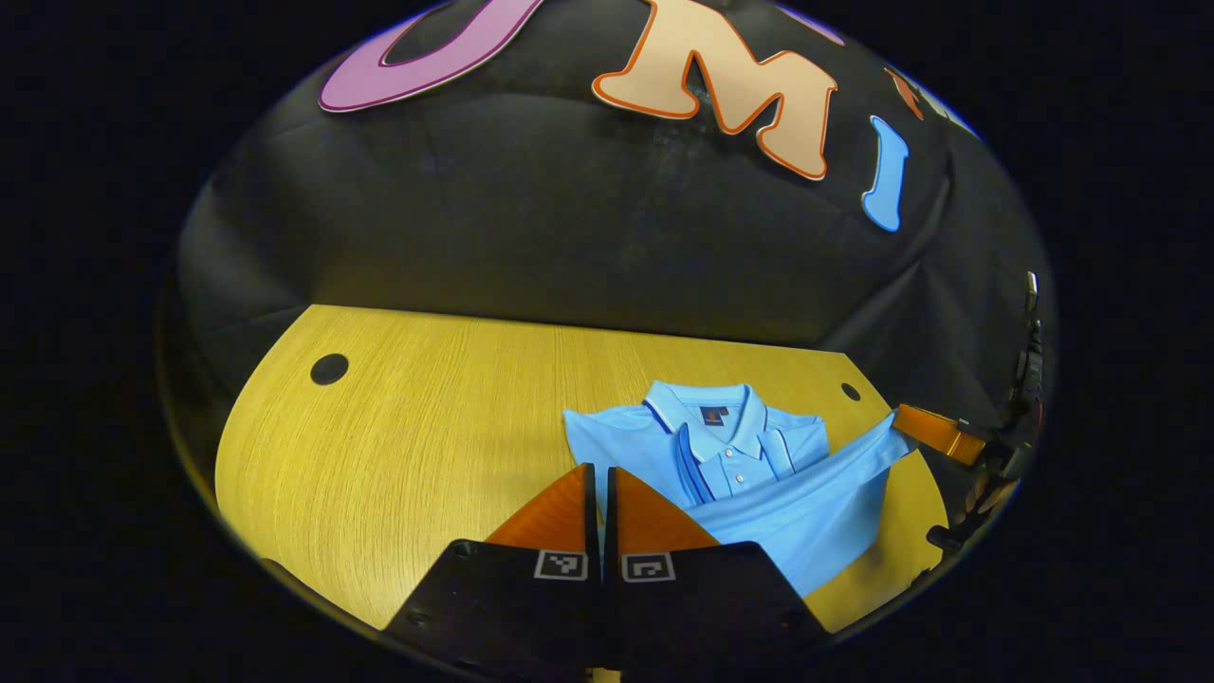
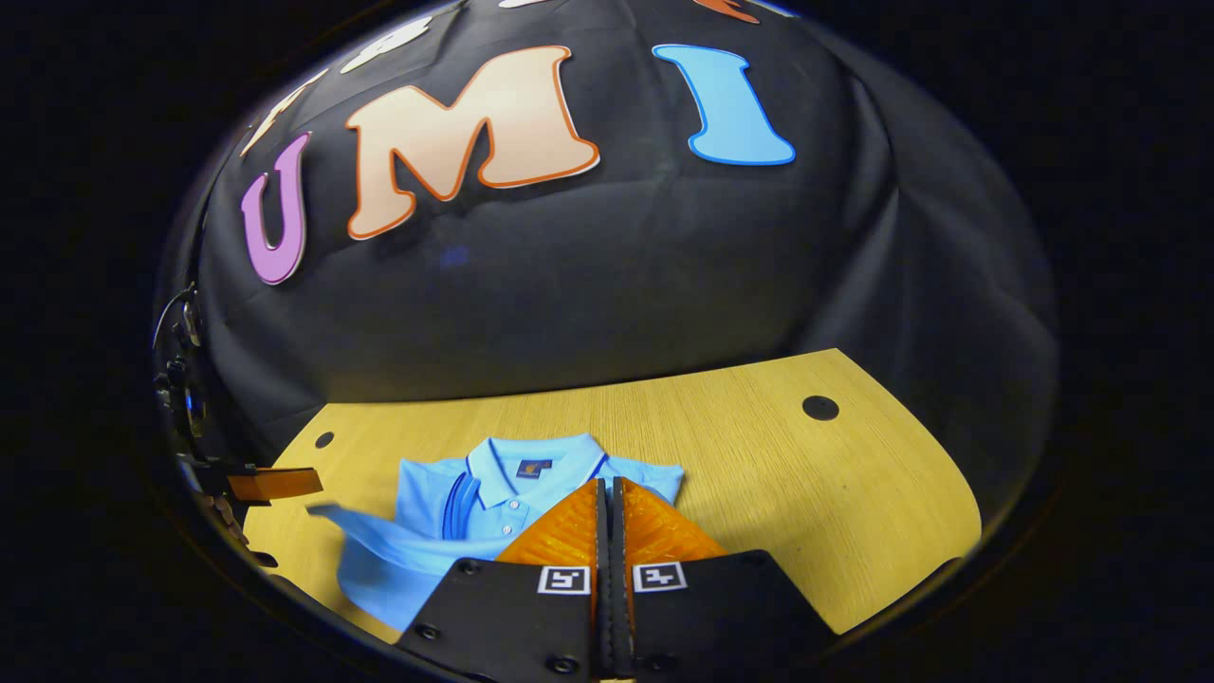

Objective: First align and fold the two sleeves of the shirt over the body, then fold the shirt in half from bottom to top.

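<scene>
Both grippers, the left gripper and right gripper, pinched the blue polo shirt's hem off the wooden table, lifting it toward twelve o'clock, evidently for the bottom-to-top fold.

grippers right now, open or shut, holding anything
Left gripper: shut on the bottom edge of the shirt, lifted off the table.
Right gripper: shut on the same edge.

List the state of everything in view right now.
polo shirt: sleeves folded over the body, bottom hem lifted, not yet folded in half.
left gripper: shut on one hem corner.
right gripper: shut on the other hem corner.
table: bears the shirt's collar end.
</scene>
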Action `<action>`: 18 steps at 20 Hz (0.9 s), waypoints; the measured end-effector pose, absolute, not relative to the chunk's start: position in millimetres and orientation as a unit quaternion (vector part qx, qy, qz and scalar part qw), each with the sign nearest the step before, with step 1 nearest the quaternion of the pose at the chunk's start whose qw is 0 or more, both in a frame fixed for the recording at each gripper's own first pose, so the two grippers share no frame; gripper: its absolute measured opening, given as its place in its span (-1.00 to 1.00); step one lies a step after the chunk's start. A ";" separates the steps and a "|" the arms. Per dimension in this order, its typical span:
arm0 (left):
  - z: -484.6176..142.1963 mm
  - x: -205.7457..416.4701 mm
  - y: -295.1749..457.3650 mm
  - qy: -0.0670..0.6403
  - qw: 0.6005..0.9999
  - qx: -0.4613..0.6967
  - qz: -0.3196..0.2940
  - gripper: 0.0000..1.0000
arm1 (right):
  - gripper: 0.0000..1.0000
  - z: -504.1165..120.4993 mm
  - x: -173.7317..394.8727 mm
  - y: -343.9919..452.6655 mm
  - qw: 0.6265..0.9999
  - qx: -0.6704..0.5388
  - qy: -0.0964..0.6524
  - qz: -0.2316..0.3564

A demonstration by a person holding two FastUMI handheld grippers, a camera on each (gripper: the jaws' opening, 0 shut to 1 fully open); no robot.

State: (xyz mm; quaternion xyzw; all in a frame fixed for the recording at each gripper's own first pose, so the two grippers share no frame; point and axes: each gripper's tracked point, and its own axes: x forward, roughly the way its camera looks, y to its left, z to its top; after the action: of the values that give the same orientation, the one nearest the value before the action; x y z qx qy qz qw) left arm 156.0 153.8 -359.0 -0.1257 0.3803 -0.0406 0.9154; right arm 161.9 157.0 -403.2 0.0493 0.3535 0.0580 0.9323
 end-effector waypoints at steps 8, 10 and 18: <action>-419.6 190.6 150.5 0.412 0.905 -0.099 -0.041 -1.00 | -0.96 -467.3 195.1 155.4 0.921 0.026 0.388 0.027; -429.3 189.6 146.3 0.412 0.902 -0.122 -0.036 -0.99 | -0.82 -481.2 191.9 153.5 0.916 0.017 0.401 0.021; -396.4 177.2 143.0 0.378 0.917 -0.123 -0.021 0.92 | 0.97 -419.4 179.0 165.7 0.939 0.001 0.340 0.045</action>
State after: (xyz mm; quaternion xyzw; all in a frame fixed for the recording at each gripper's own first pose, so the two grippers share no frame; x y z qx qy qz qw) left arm 177.2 143.0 -396.4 -0.1229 0.3779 -0.0212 0.9174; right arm 179.0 165.7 -419.4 0.0007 0.3403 0.0446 0.9393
